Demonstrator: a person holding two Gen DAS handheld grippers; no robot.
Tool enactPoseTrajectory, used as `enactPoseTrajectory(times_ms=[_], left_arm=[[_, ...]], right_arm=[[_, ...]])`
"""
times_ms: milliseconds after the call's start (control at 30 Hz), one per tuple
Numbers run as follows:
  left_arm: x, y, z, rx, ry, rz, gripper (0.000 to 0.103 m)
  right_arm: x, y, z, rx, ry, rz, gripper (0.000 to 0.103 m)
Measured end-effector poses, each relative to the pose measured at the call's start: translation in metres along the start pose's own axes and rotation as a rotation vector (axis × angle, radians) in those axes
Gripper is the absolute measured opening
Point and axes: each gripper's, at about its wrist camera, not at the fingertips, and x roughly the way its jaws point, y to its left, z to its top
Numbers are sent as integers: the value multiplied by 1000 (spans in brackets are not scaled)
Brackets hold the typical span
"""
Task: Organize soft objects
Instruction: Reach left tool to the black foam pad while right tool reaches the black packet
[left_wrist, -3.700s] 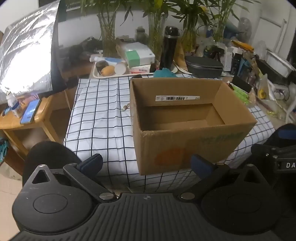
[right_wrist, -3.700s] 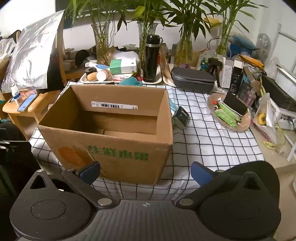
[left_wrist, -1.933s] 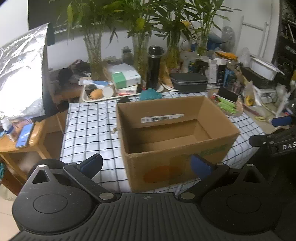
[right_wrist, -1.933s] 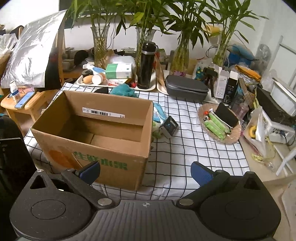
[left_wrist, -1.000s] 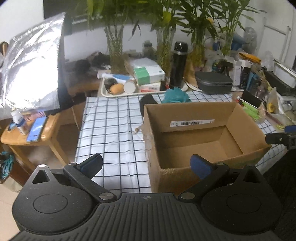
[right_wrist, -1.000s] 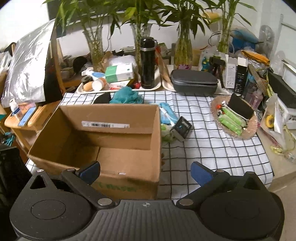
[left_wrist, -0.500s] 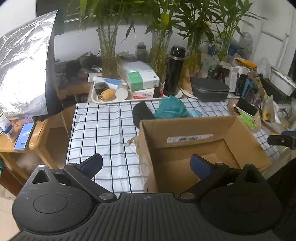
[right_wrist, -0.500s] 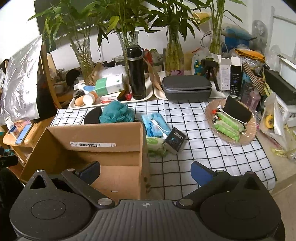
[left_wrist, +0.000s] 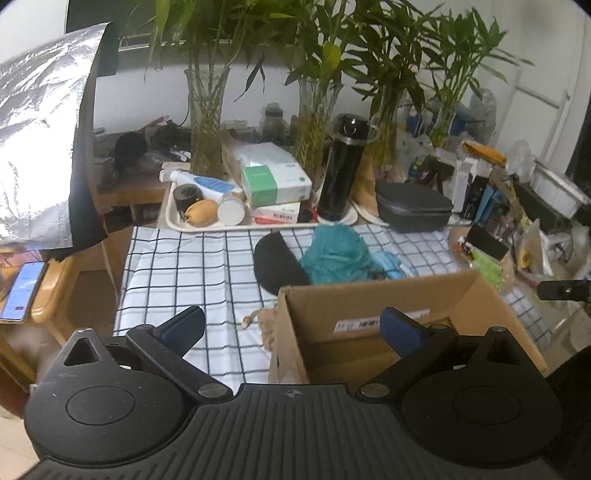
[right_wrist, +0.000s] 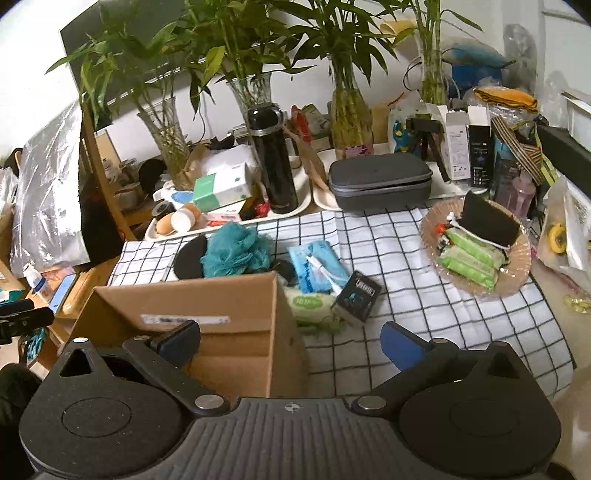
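An open cardboard box (left_wrist: 376, 295) (right_wrist: 207, 295) stands empty at the near edge of a checked tablecloth (left_wrist: 192, 266). Behind it lie a teal mesh bath puff (left_wrist: 336, 258) (right_wrist: 236, 251), a flat black round pad (left_wrist: 277, 266) (right_wrist: 190, 254), a blue cloth pack (right_wrist: 317, 264), a green wipes pack (right_wrist: 310, 302) and a small black box (right_wrist: 356, 295). My left gripper (left_wrist: 291, 326) hovers open over the box's near left corner. My right gripper (right_wrist: 290, 343) hangs open above the box's right side. Neither holds anything.
Trays (left_wrist: 173, 218) with a bottle, tissue boxes and a black flask (right_wrist: 273, 162) line the back, beside glass vases of bamboo (left_wrist: 207, 122) and a grey case (right_wrist: 380, 177). A plate (right_wrist: 524, 258) of green packs sits right. A wooden side table (left_wrist: 55, 288) with a phone stands left.
Both grippers have risen and moved forward over the box, so the soft items behind it have come into view. Their jaws have stayed open.
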Motion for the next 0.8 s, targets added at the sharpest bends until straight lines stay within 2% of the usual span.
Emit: enactPoseTrajectory(times_ms=[300, 600, 800], left_arm=[[28, 16, 16, -59, -2, 11, 103], [58, 26, 33, -74, -16, -10, 103], [82, 36, 43, -70, -10, -8, 103]], right_arm=[[43, -31, 19, 94, -37, 0, 103], [97, -64, 40, 147, -53, -57, 103], [124, -81, 40, 153, -32, -102, 103]])
